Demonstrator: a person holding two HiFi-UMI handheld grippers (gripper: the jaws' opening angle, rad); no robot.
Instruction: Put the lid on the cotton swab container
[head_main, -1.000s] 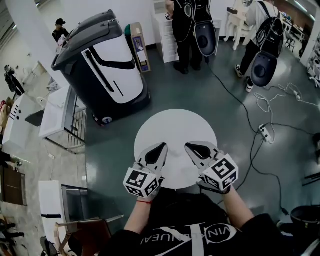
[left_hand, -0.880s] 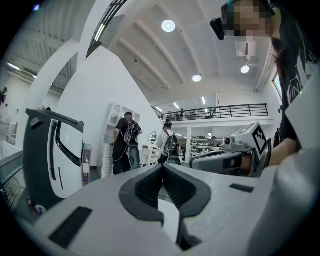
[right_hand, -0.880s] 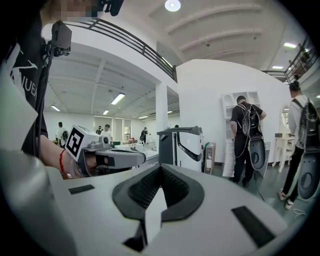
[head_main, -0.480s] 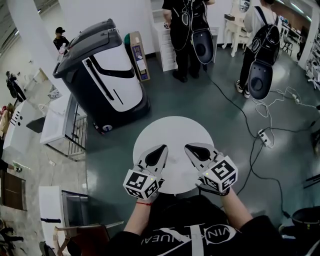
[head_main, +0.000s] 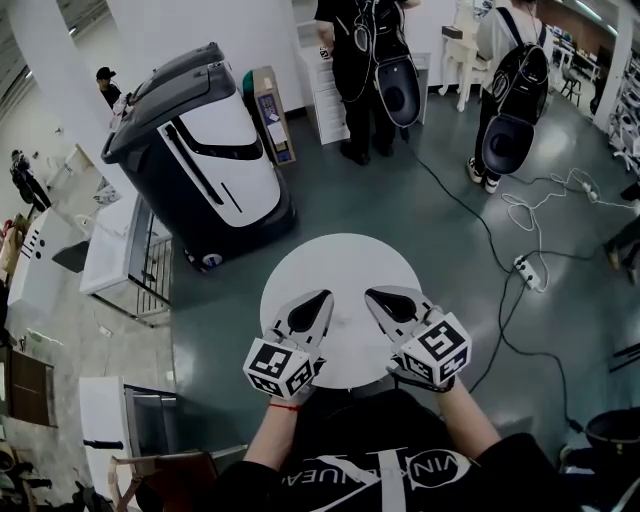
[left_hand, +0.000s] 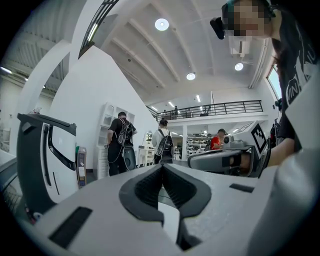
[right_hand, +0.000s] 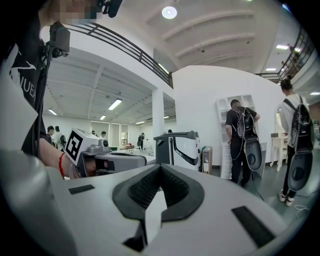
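No lid seen on table (head_main: 340, 255); left gripper (head_main: 322, 296) & right gripper (head_main: 372, 294) closed, empty, near edge; prob. light, slick – take by rim.

Round white table (head_main: 340, 258) on a dark floor (head_main: 225, 300).
Top plain white, circular. Left gripper (head_main: 329, 294) and right gripper (head_main: 369, 292) side by side over its near half; contact with the top unclear.

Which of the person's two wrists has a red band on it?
The left one, behind the left gripper: a thin red band circles it. The right wrist is bare.
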